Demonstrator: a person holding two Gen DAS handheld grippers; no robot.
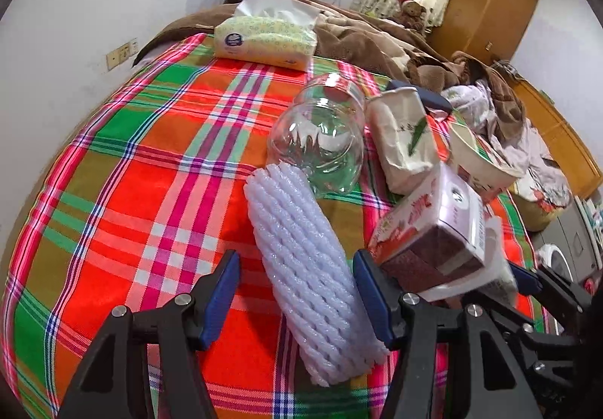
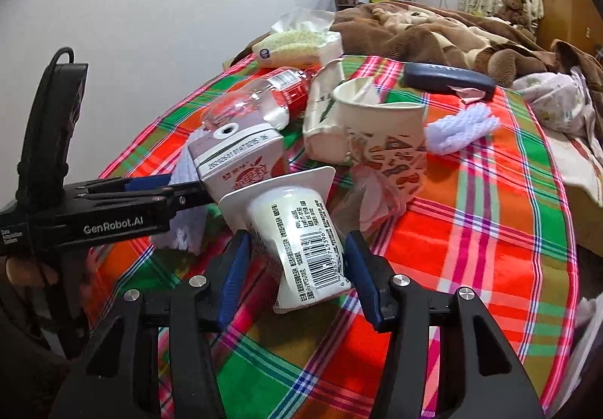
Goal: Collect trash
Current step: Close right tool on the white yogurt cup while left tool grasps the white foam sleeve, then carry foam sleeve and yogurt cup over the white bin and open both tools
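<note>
Two tongs: both over the bed.
Left gripper (image 1: 297,290): jaws apart around foam sleeve (image 1: 305,268), right pad touching, left pad clear.
Right gripper (image 2: 294,268): jaws partly closed around yogurt cup (image 2: 297,234); grip uncertain.
Surface: plaid sheet (image 1: 150,162), littered with bottle (image 1: 320,132), carton (image 1: 429,230), paper cup (image 2: 380,128).
Room: brown blanket (image 2: 414,30), white wall, wooden wardrobe (image 1: 490,0).

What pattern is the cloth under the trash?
The cloth is red, green and pink plaid, clearest in the left wrist view.

left tool (image 1: 297,290) open | astride foam sleeve (image 1: 301,268) | plaid cloth (image 1: 150,155)
</note>
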